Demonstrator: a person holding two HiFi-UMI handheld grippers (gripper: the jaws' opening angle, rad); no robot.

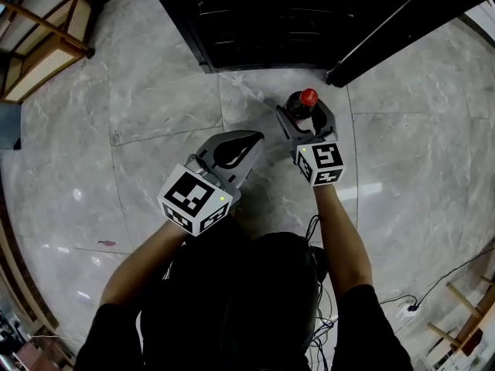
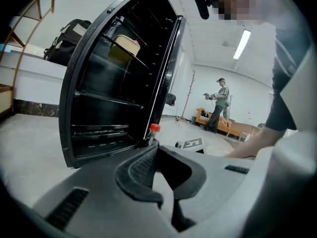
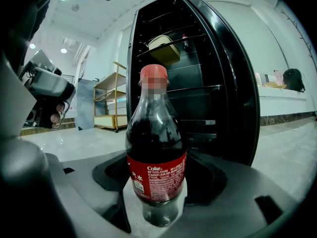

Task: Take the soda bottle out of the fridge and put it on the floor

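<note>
The soda bottle (image 3: 156, 157), dark cola with a red cap and red label, stands upright between my right gripper's jaws. My right gripper (image 3: 157, 185) is shut on its lower body. From the head view, the bottle (image 1: 306, 99) and right gripper (image 1: 303, 114) are low over the marble floor (image 1: 155, 91), just in front of the open black fridge (image 1: 271, 22). I cannot tell whether the bottle's base touches the floor. My left gripper (image 1: 255, 137) is shut and empty, a little to the bottle's left. From the left gripper view, the red cap (image 2: 154, 128) shows past the jaw tips.
The fridge door (image 1: 402, 29) swings out to the right. A yellow container (image 2: 126, 46) sits on an upper fridge shelf. A wooden rattan shelf (image 1: 39, 37) stands at the far left. Cables (image 1: 433, 284) trail at the lower right. Another person (image 2: 219, 100) stands far off.
</note>
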